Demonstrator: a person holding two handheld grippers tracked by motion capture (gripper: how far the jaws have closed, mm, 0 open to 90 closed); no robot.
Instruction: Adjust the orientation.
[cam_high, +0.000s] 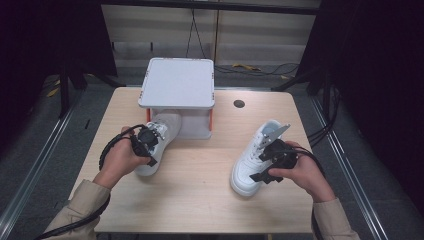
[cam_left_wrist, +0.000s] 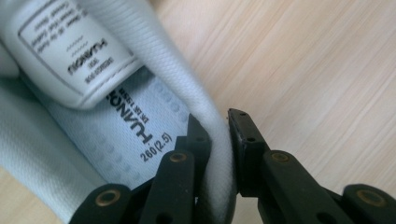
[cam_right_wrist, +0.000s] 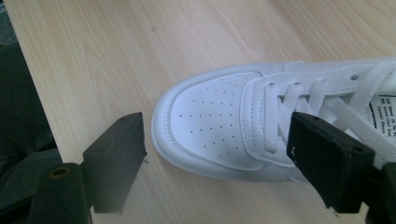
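Hiding partly under the white raised platform (cam_high: 177, 82): toe of the left shoe (cam_high: 156, 142), probably resting on the table (cam_high: 200, 200). Left gripper (cam_left_wrist: 218, 135) pinching this shoe's padded collar wall, jaws either side. Right gripper (cam_right_wrist: 219, 163) with jaws spread wide over the right shoe (cam_right_wrist: 224, 126), toe between them, heel cut off.

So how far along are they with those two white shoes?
Early on. Nothing is finished: both shoes sit on the table. In hand: the left gripper pinches the left shoe by its collar wall. Left: the right gripper hangs open over the right shoe, which nobody grips yet.
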